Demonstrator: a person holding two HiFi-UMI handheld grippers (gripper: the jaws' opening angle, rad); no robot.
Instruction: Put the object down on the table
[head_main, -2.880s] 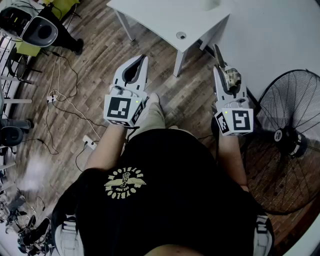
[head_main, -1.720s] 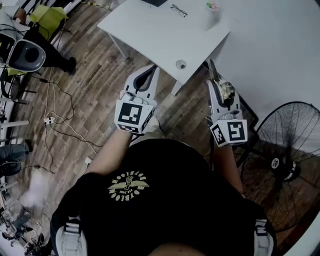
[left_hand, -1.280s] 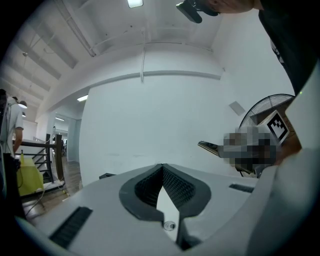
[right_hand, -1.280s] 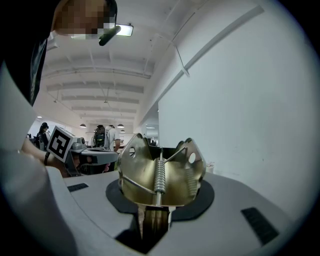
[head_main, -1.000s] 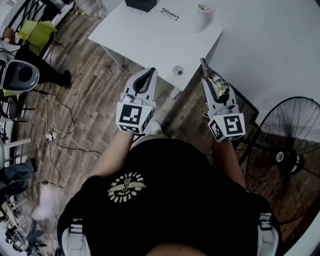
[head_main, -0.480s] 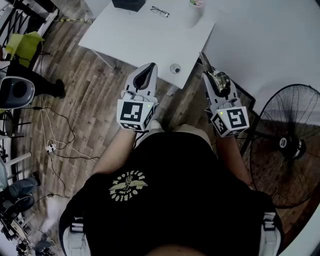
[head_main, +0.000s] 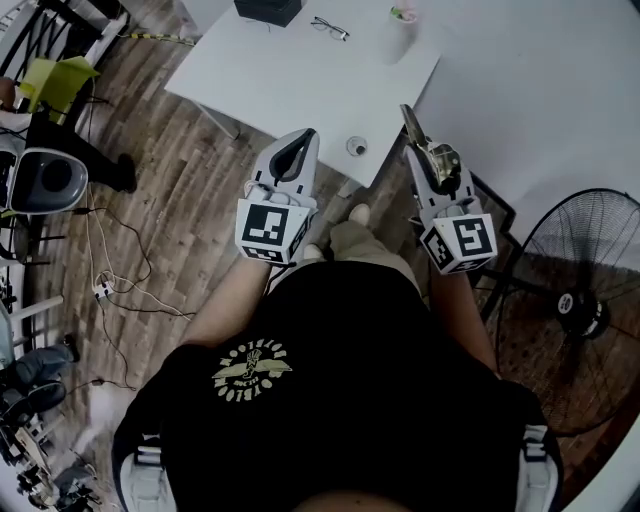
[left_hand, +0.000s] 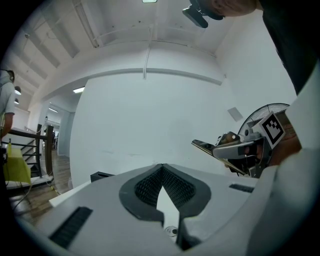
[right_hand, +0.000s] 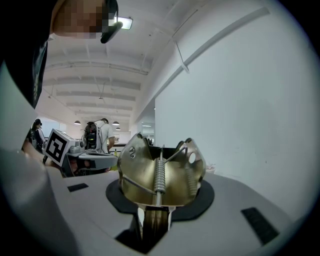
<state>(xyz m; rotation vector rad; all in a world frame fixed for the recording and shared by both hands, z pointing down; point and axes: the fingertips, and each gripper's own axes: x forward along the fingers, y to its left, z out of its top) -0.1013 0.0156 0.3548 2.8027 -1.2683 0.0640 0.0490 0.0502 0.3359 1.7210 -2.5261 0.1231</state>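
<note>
**op:** status on the clip?

**eng:** Your right gripper (head_main: 432, 160) has it. The jaws are narrow and pinched on the thin end of the metal clip (head_main: 415, 130). It's in the air, not on the table (head_main: 290, 80).

**op:** orientation?

**eng:** The long axis runs in line with your gripper. In the head view it points to the top of the frame and leans a bit left, with the pointed tip near the table's right-hand corner. I can't tell whether the tip is over the tabletop or just beside it.

**op:** and from the gripper's own camera?

**eng:** In the right gripper view the clip (right_hand: 160, 175) sits dead centre. Two brass plates fan out towards the top of the frame and the coil spring runs vertically between them. The right gripper (right_hand: 154, 222) clamps it at the bottom. In the left gripper view the same clip (left_hand: 210, 146) shows at mid-right, roughly level, tip pointing left.

**op:** left side?

**eng:** Your left gripper (head_main: 297, 150) is closed, tips together, with nothing between them. It's held beside the right one and aimed at the table's near edge. The left gripper view confirms it: the left gripper (left_hand: 162, 167) has its pads meeting at the tip.

**op:** what's on the table?

**eng:** There's a small round thing (head_main: 357, 147) near the front edge. Glasses (head_main: 329, 27), a black box (head_main: 266, 10) and a cup (head_main: 400, 25) are along the top of the frame. A fan (head_main: 570, 300) stands on the floor at the right.
</note>
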